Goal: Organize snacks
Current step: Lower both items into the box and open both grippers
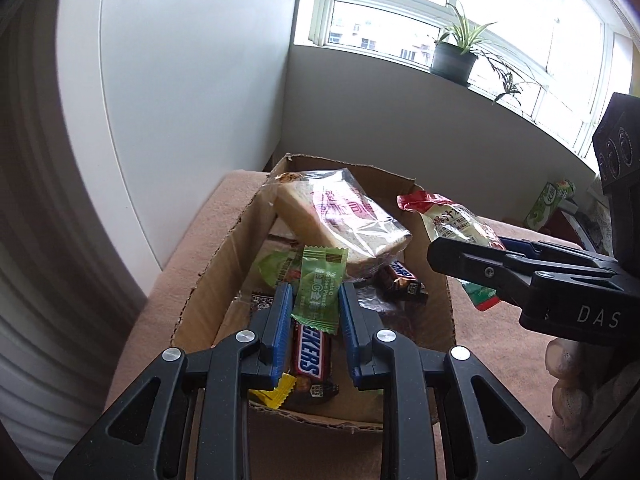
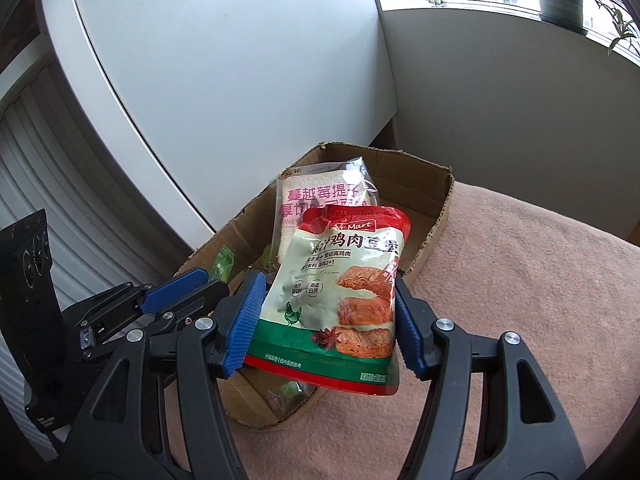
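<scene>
An open cardboard box (image 1: 224,248) sits on a pink blanket and holds snacks: a wrapped bread slice (image 1: 344,220), a Snickers bar (image 1: 310,356) and a second chocolate bar (image 1: 404,282). My left gripper (image 1: 316,300) is shut on a green candy packet (image 1: 320,288) and holds it above the box. My right gripper (image 2: 326,308) is shut on a red, white and green chicken tofu pouch (image 2: 340,300), held over the box's right side. The pouch also shows in the left wrist view (image 1: 460,228). The box (image 2: 432,196) and bread (image 2: 320,200) show behind it.
A white cabinet (image 1: 180,100) stands left of the box. A windowsill with a potted plant (image 1: 454,58) runs behind. A green carton (image 1: 550,204) stands at the far right. The pink blanket (image 2: 520,280) spreads to the right of the box.
</scene>
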